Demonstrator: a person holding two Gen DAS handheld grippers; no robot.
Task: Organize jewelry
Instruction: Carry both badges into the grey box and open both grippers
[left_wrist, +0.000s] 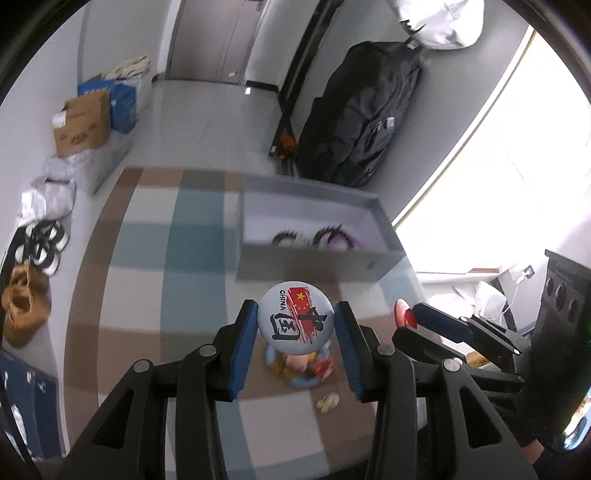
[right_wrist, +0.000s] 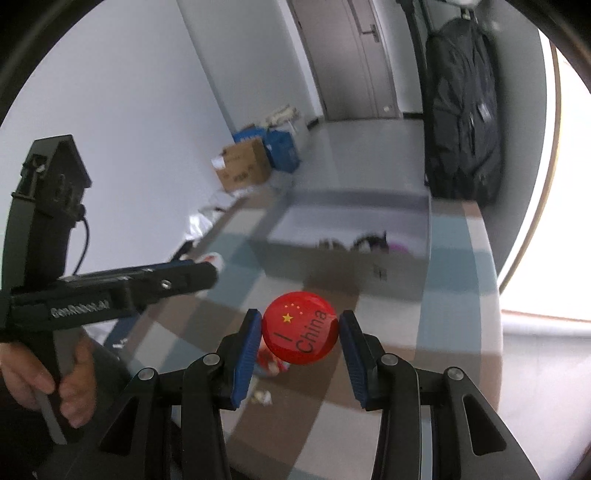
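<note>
While the left wrist view looks down over a checked cloth on the surface, the left gripper has its blue fingers partly closed, pressing on both edges of a white round badge printed with "CHINA" and a red flag, which is lifted clear of the cloth. Under it lies a small blue dish of mixed trinkets, with one pale little piece loose beside it. Beyond stands an open grey box with dark ring-shaped items inside. At right the right gripper reaches in with a red badge. From the right wrist view, the right gripper has its fingers partly closed, clamped on the sides of a red badge reading "China" with yellow stars, held above the cloth. The grey box sits ahead, near. At left a hand holds the left gripper's black handle.
</note>
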